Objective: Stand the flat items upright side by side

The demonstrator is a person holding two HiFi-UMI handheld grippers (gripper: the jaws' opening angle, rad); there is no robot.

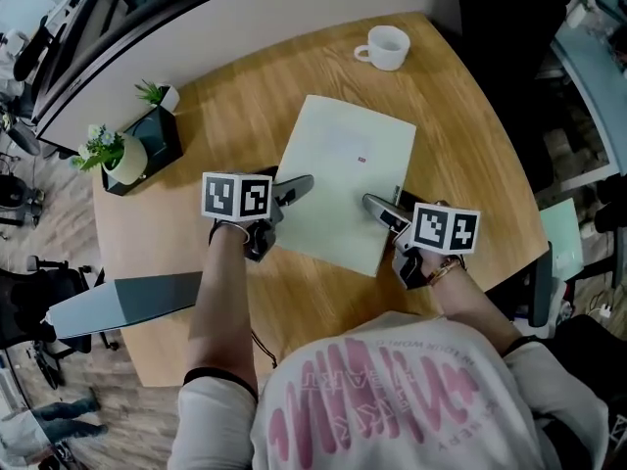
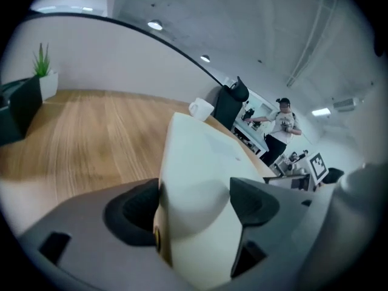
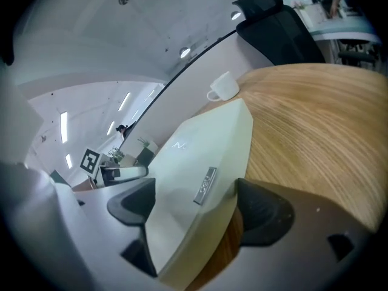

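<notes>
From overhead, your left tongs and right tongs stand open at the near corners of the pale green flat folder. It lies flat on the round light-wood table, with a white ceramic cup well beyond both.

In the left gripper view, a folder corner lies between the spread jaws, with bare wood to their left.

In the right gripper view, the other corner sits between wide jaws. Wood grain runs to their right, and a black office chair stands beyond.
</notes>
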